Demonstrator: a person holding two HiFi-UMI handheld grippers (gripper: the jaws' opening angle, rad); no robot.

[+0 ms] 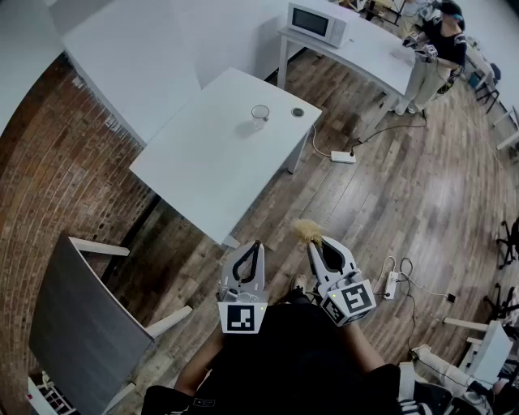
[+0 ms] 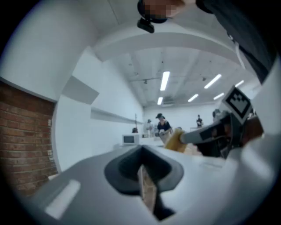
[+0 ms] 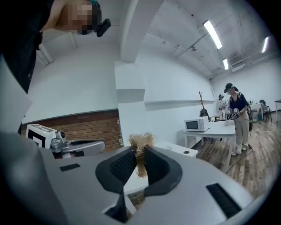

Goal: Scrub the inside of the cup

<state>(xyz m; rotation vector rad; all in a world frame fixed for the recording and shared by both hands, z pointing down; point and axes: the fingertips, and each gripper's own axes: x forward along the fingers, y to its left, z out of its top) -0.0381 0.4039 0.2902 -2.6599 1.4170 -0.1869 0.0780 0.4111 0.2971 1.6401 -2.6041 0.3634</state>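
Note:
A clear glass cup (image 1: 259,113) stands upright near the far end of the white table (image 1: 203,170), well ahead of both grippers. My right gripper (image 1: 313,241) is shut on a straw-coloured fibre scrubber (image 1: 306,231), whose tuft sticks out past the tips. In the right gripper view the scrubber (image 3: 140,145) sits pinched between the dark pads of the right gripper (image 3: 139,153), and the cup (image 3: 168,148) shows small on the table beyond. My left gripper (image 1: 253,246) is held beside it off the table's near corner. It is shut with nothing in it (image 2: 141,154).
A small dark round disc (image 1: 298,112) lies right of the cup. A grey chair (image 1: 81,324) stands at lower left by the brick wall. A second table bears a microwave (image 1: 318,23); a person (image 1: 438,44) stands at its far end. A power strip (image 1: 343,156) and cables lie on the floor.

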